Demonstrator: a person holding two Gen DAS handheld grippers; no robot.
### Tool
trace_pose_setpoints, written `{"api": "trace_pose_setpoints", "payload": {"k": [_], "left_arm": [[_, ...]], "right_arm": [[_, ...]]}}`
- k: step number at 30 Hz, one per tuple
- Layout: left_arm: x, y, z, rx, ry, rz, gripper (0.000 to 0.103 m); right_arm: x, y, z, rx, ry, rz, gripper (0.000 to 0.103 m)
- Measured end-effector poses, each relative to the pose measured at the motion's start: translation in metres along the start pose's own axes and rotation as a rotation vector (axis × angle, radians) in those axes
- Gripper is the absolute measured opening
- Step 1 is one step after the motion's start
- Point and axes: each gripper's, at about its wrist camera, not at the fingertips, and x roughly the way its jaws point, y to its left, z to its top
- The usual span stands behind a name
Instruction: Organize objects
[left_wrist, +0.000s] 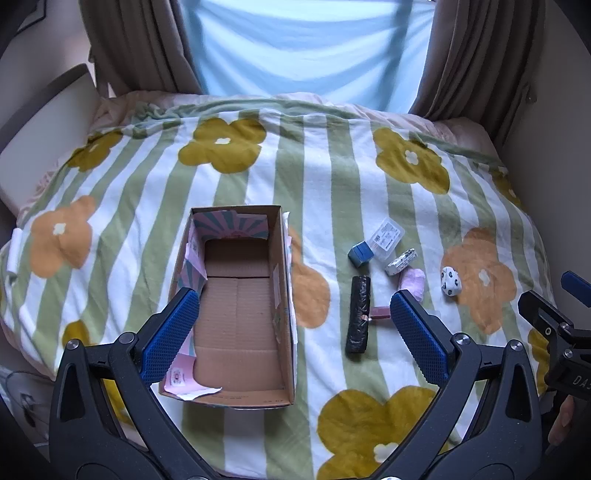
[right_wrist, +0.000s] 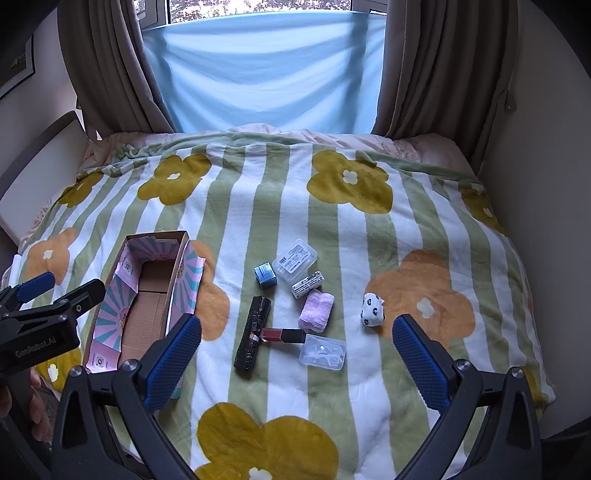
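Note:
An open, empty cardboard box (left_wrist: 236, 314) (right_wrist: 147, 295) lies on the flowered blanket. To its right lie small items: a black roll (right_wrist: 253, 334) (left_wrist: 358, 314), a lipstick (right_wrist: 282, 335), a blue cube (right_wrist: 265, 275) (left_wrist: 359, 253), a clear labelled case (right_wrist: 294, 260), a black-and-white tube (right_wrist: 307, 284), a pink cloth (right_wrist: 316, 309), a clear plastic case (right_wrist: 323, 352) and a spotted white bundle (right_wrist: 372, 309) (left_wrist: 450, 280). My left gripper (left_wrist: 291, 321) is open above the box's near end. My right gripper (right_wrist: 295, 350) is open, hovering over the items.
The striped, flowered blanket (right_wrist: 332, 387) covers the bed. Brown curtains (right_wrist: 424, 66) and a light blue sheet (right_wrist: 266, 70) hang behind. A pale headboard (right_wrist: 40, 166) stands at the left and a wall at the right.

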Motion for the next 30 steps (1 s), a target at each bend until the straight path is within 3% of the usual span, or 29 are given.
{"api": "trace_pose_setpoints", "payload": {"k": [30], "left_arm": [[0.0060,-0.0077,-0.0014,0.015,0.007,-0.005,0.102]], "right_arm": [[-0.0009,0.0005,-0.0013,-0.004,-0.002,0.002,0.102]]}}
